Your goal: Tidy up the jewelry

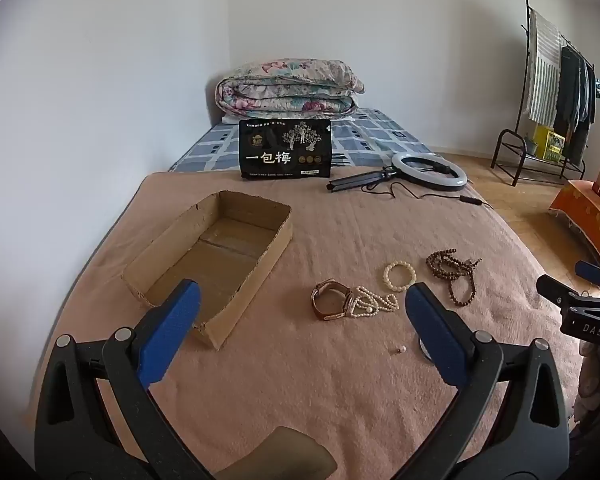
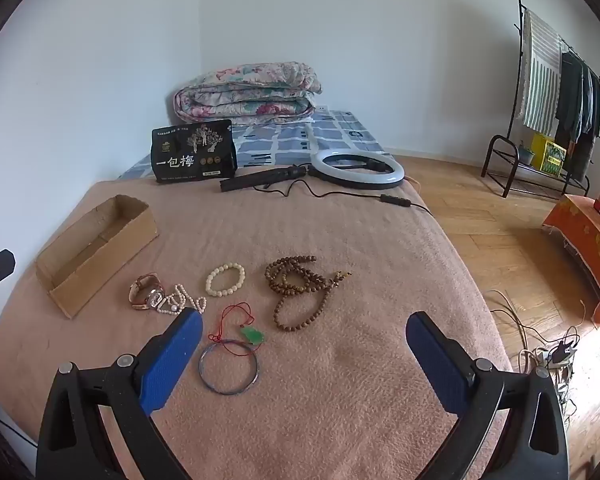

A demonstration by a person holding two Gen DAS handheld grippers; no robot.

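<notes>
**Jewelry laid out on bed, box empty**

Both hand-held grippers come first in our inspection: the left hand-held gripper (image 1: 302, 300) and right hand-held gripper (image 2: 304, 332) stand fully released, grasping nothing, above the pink blanket (image 2: 340, 232). We find the thin bangle (image 2: 228, 368) nearest the right one, with the green pendant on red cord (image 2: 252, 334) touching it at 12 o'clock. Beyond lie the brown bead strand (image 2: 300, 284), white bead bracelet (image 2: 225, 279), pearl strand (image 2: 180, 300) and watch (image 2: 146, 292). At 10 o'clock sits the cardboard box (image 1: 172, 240), holding nothing.
</notes>
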